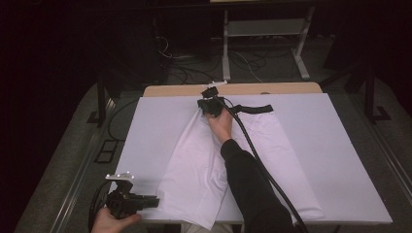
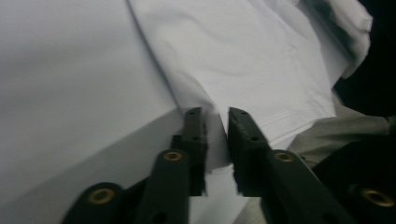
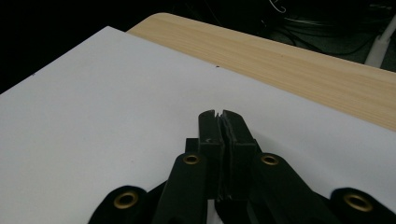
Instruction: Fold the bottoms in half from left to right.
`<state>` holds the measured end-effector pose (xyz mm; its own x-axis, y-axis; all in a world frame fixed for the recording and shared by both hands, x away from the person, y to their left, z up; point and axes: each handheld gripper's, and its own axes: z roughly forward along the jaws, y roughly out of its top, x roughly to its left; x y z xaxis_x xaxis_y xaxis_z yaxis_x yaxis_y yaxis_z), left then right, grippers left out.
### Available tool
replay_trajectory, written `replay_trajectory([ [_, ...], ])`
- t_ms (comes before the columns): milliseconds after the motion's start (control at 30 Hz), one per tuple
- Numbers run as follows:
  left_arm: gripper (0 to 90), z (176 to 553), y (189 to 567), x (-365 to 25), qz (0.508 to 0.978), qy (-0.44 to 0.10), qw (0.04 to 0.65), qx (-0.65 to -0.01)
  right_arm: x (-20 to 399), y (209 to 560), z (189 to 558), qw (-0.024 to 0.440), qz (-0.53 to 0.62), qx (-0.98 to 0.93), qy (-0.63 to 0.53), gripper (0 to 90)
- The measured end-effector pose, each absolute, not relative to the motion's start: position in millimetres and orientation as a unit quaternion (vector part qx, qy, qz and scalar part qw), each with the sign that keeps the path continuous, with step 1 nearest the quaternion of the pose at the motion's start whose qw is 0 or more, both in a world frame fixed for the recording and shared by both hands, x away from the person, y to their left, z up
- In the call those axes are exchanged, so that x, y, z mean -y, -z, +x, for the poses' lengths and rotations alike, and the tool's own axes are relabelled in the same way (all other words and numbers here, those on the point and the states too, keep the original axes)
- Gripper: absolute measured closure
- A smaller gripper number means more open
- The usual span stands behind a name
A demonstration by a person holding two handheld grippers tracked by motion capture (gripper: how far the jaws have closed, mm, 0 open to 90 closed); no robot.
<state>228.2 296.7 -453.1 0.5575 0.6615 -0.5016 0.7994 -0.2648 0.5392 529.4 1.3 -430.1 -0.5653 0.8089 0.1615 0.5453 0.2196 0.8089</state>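
Left gripper [image 2: 215, 122] jaws clamped on garment [image 2: 243, 65] hem, right gripper [image 3: 219, 114] jaws shut, any pinched cloth hidden

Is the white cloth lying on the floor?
No, the white cloth lies spread on the white-covered table, with the left gripper at its near corner.

White cloth garment [image 1: 204, 160], soft, matt, creased; table [image 1: 272, 89] edge pale wood, smooth; sheet [image 1: 340, 160] matt white; jaws matt black plastic.
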Motion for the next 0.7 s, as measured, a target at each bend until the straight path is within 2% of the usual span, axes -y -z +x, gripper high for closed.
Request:
replay_trajectory([
  [100,86.9,226.7,453.4,-295.8,0.794,0.081,0.396,-0.455,-1.0,429.9,529.5,0.149,0.441,-0.767,-0.442,85.7],
  [500,87.6,222.5,439.7,-293.8,0.787,0.084,0.439,-0.425,2.1,428.0,531.0,0.146,0.439,-0.767,-0.445,85.8],
  [700,87.5,218.2,431.1,-283.5,0.801,0.083,0.445,-0.392,11.7,422.9,535.9,0.137,0.443,-0.768,-0.441,85.8],
])
